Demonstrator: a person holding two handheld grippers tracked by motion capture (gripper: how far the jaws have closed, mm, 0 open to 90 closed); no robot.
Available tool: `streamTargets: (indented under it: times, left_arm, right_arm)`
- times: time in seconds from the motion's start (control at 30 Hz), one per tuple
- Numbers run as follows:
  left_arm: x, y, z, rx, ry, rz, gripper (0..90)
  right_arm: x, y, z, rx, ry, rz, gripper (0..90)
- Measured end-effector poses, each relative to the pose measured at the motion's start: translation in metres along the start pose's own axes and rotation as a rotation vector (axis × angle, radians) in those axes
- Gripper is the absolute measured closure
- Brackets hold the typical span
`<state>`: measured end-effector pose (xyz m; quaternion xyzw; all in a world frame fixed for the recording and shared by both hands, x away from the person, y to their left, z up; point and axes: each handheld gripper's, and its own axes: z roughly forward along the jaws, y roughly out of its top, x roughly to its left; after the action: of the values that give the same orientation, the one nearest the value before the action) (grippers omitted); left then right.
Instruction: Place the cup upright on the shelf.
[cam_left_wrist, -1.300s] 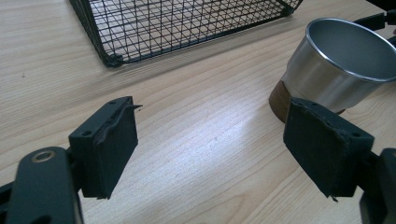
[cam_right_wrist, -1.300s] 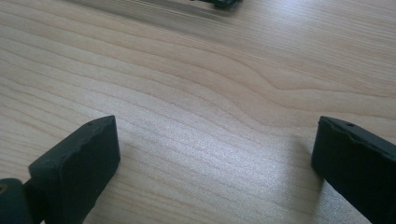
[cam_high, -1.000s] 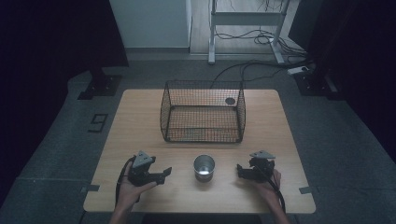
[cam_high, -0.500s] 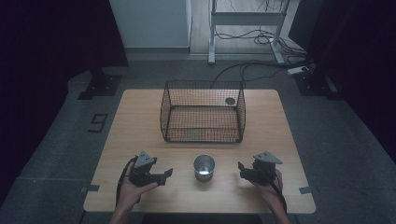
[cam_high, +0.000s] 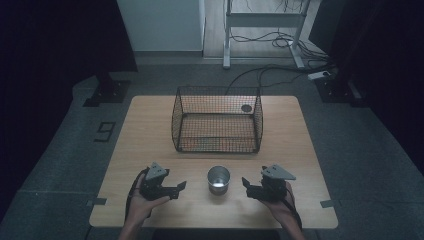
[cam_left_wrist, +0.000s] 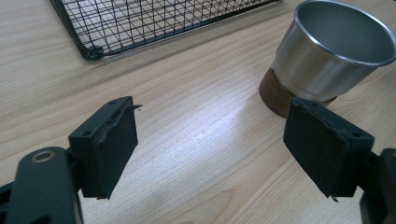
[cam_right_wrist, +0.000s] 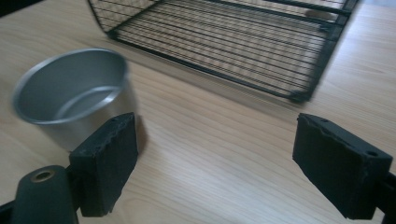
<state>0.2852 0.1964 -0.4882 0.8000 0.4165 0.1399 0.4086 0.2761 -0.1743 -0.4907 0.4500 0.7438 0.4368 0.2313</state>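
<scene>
Approach step: both tools, left tool (cam_high: 181, 186) and right tool (cam_high: 246, 183), stand released flanking the steel cup (cam_high: 219, 179); next, one must close around it.

On the wooden counter (cam_high: 150, 130) a metal cup (cam_high: 218, 179) stands upright near the front edge. The left gripper (cam_high: 180, 187) is at its left and the right gripper (cam_high: 245, 183) at its right; both point toward the cup but stay apart from it. The right gripper's jaws have just been closing, with nothing between them. A black wire basket (cam_high: 217, 119) stands behind the cup.
</scene>
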Motion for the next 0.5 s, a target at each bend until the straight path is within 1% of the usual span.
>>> streamTargets:
  times: [0.2,0.23,0.27,0.5]
  left_arm:
    - [0.001,0.0,-0.002,-0.006,-0.003,0.001,17.8]
    - [0.001,0.0,-0.002,-0.006,-0.003,0.001,17.8]
    - [0.001,0.001,-0.003,-0.009,-0.002,-0.002,17.8]
    - [0.002,0.001,-0.005,-0.017,0.003,-0.006,17.8]
  right_arm:
    - [0.016,0.009,0.005,-0.002,0.05,-0.029,13.7]
    - [0.016,0.009,0.005,-0.002,0.05,-0.029,13.7]
    - [0.021,0.013,0.008,-0.002,0.064,-0.036,13.6]
    - [0.037,0.026,0.021,-0.002,0.104,-0.059,13.4]
